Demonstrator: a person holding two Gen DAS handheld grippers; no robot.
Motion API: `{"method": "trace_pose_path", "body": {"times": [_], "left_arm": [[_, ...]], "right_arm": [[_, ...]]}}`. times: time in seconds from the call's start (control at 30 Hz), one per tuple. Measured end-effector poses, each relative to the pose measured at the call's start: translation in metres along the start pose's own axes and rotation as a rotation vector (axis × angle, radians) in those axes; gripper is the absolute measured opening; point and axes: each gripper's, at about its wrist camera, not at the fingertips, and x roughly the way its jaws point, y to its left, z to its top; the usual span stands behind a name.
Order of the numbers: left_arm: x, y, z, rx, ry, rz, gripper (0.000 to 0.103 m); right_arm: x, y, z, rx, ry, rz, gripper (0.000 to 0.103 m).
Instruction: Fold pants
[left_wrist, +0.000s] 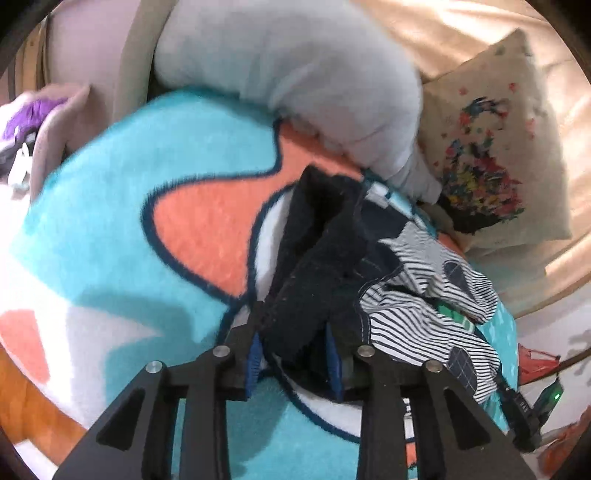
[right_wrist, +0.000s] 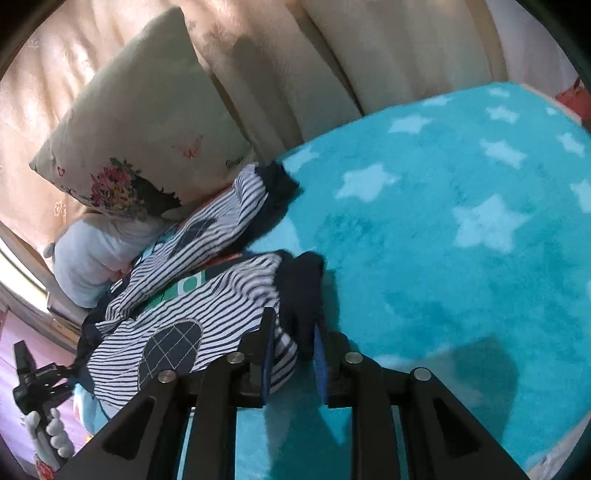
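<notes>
Both tongs are clamped on the pants, and I judge the fold to be at an early stage. From my left wrist view, the left tongs (left_wrist: 293, 354) grip the dark navy waistband end of the pants (left_wrist: 417, 295), cloth bunched between the blue pads. From my right wrist view, the right tongs (right_wrist: 293, 360) pinch a cuff end, where striped fabric meets a dark navy band.

Location: the pants lie across the bed, on a turquoise blanket (right_wrist: 461, 221) printed with pale stars on one side and orange and white shapes on the other. The garment is striped navy and white with a quilted knee patch (right_wrist: 171, 345).

Condition: the fabric is rumpled and gathered, not spread flat. In the right wrist view the second leg (right_wrist: 225, 206) trails separately toward the floral cushion (right_wrist: 136, 122), so I judge the legs not yet laid one upon the other. No clean crease is visible anywhere.

Remaining, in my judgement: align the legs, smooth the cloth, then bring the cuffs to the waistband.

Whether the held ends are raised off the blanket I cannot tell with certainty. A pale blue pillow (left_wrist: 314, 81) sits just beyond the garment.
</notes>
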Motion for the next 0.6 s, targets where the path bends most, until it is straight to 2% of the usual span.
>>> {"method": "trace_pose_path", "body": {"times": [0.07,0.13,0.17,0.2,0.23,0.27,0.3,0.43,0.57,0.6], "left_arm": [[-0.015,-0.01,-0.001,0.052,-0.07,0.029,0.03],[-0.033,-0.023,-0.002,0.123,-0.163,0.089,0.034],[-0.041,-0.027,-0.002,0.147,-0.194,0.102,0.036],[-0.047,-0.031,-0.002,0.164,-0.223,0.104,0.046],[-0.054,-0.037,-0.001,0.18,-0.259,0.103,0.059],[-0.058,-0.042,0.0,0.2,-0.286,0.102,0.065],[-0.06,-0.048,0.001,0.219,-0.297,0.101,0.072],[-0.045,-0.075,0.015,0.295,-0.26,0.06,0.072],[-0.006,-0.11,0.038,0.367,-0.215,0.014,0.072],[0.007,-0.119,0.047,0.388,-0.222,-0.019,0.072]], "right_arm": [[-0.01,0.002,0.006,-0.025,-0.029,-0.029,0.023],[-0.02,0.004,0.012,-0.053,-0.06,-0.047,0.028],[-0.026,0.005,0.017,-0.066,-0.08,-0.058,0.038],[-0.029,0.007,0.022,-0.074,-0.098,-0.063,0.045],[-0.031,0.01,0.028,-0.088,-0.11,-0.062,0.047],[-0.031,0.013,0.033,-0.104,-0.111,-0.064,0.047],[-0.03,0.017,0.038,-0.121,-0.107,-0.066,0.047],[-0.014,0.049,0.066,-0.226,-0.078,-0.033,0.047],[0.019,0.079,0.096,-0.314,-0.032,0.031,0.049],[0.03,0.087,0.103,-0.349,-0.017,0.037,0.049]]}}
